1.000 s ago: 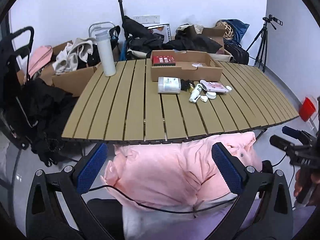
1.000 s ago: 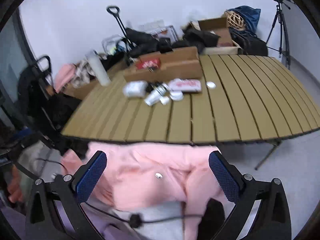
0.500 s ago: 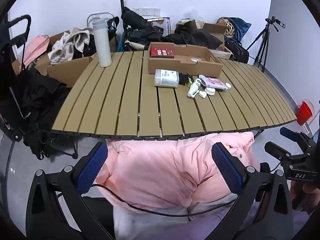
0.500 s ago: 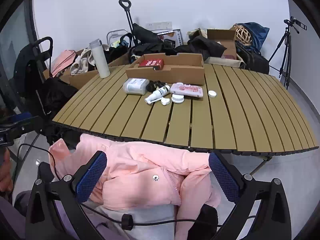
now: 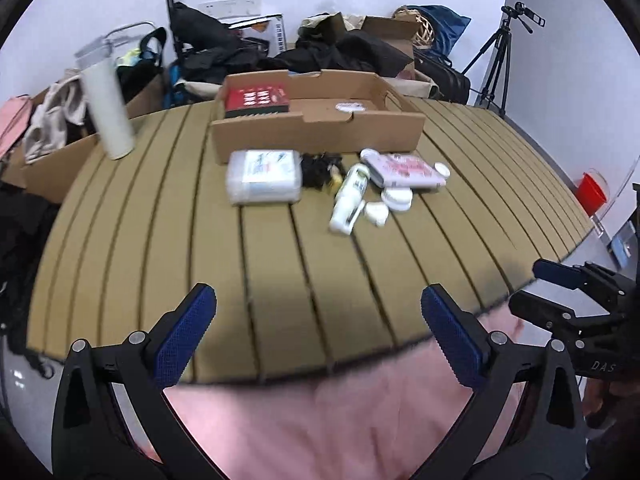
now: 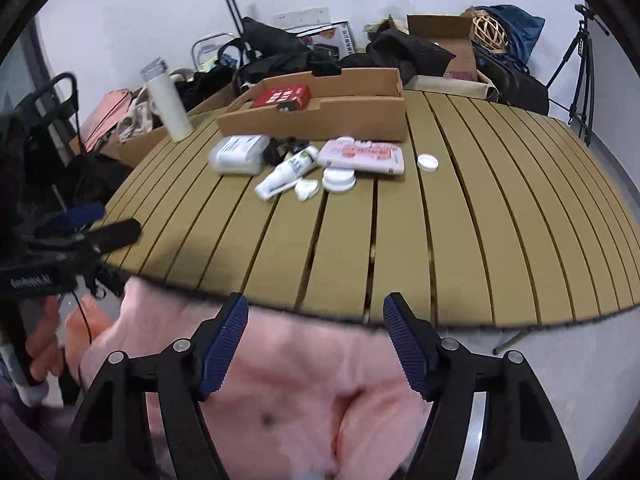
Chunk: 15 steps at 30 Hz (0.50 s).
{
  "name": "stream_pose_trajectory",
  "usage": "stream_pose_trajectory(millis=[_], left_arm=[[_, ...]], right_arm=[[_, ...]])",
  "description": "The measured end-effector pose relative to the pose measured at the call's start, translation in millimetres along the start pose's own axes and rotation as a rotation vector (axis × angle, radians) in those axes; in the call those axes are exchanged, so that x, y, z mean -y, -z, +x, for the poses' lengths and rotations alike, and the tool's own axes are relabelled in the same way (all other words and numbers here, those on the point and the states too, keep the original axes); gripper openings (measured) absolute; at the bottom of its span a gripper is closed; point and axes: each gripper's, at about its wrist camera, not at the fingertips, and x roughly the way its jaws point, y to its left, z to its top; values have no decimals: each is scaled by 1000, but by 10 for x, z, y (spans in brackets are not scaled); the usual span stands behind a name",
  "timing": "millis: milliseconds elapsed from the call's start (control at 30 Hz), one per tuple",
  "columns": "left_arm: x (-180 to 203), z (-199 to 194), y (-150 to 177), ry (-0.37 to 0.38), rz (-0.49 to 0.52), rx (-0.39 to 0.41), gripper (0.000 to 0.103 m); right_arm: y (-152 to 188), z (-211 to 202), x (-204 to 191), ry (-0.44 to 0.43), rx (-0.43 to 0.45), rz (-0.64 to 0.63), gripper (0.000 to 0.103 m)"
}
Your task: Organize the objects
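Writing: "DAS" is showing in pale letters on the black body of the right gripper (image 5: 560, 292) as seen from the left wrist view; the print on the red box and on the pink packet is too blurred to read.
Table (image 5: 120, 240): tan slats with dark gaps between them, curving under the fisheye, carrying everything below.
Cardboard tray (image 5: 316, 132): a shallow brown corrugated box standing at the far middle, holding a red box (image 5: 256, 98) in its left end and a small white piece further right.
Loose items: lying just in front of the tray — a frosted plastic container (image 5: 264, 176), a black tangle, a white tube-shaped bottle (image 5: 350, 198), a flat pink packet (image 5: 404, 168), 2 round white lids and a small white case, clustered and partly touching.
White bottle (image 5: 108, 116): a tall matte cylinder standing upright at the table's left, well apart from the cluster.
Left gripper (image 5: 318, 308): black frame, blue ribbed pads, jaws standing wide apart over the table's near edge, gripping nothing.
Right gripper, own view (image 6: 316, 328): jaws having just been narrowing yet parted, nothing between the pads — pink padded fabric (image 6: 304, 380) lying below.
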Motion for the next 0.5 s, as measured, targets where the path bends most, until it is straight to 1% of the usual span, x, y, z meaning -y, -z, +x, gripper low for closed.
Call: stream_pose_trajectory(millis=[33, 67, 100, 167, 267, 300, 333, 367, 400, 433, 467, 500], left_arm=[[12, 98, -62, 14, 1, 10, 100], [19, 190, -117, 30, -1, 12, 99], [21, 309, -178, 46, -8, 4, 97], [22, 523, -270, 69, -17, -29, 83], [76, 785, -377, 84, -10, -50, 77], [99, 872, -412, 90, 0, -56, 76], [130, 981, -456, 98, 15, -67, 71], [150, 1061, -487, 97, 26, -73, 67], [175, 1196, -533, 87, 39, -96, 65], [175, 1282, -558, 81, 37, -119, 61], [160, 1379, -583, 94, 18, -148, 48], [137, 1436, -594, 120, -2, -165, 43]], right_arm=[[-69, 85, 47, -4, 0, 14, 73], [-128, 168, 84, -9, -5, 24, 68], [-196, 268, 118, -15, -12, 32, 66], [-337, 499, 174, -26, -27, 46, 62], [-498, 727, 178, -44, -28, 34, 55], [-546, 810, 174, -47, -34, 31, 54], [-589, 892, 161, -57, -39, 27, 52], [-610, 949, 148, -65, -43, 23, 46], [-629, 1012, 129, -71, -49, 18, 45], [-638, 1068, 112, -78, -56, 11, 44], [-634, 1102, 92, -85, -60, 7, 44], [-623, 1131, 71, -94, -64, 1, 44]])
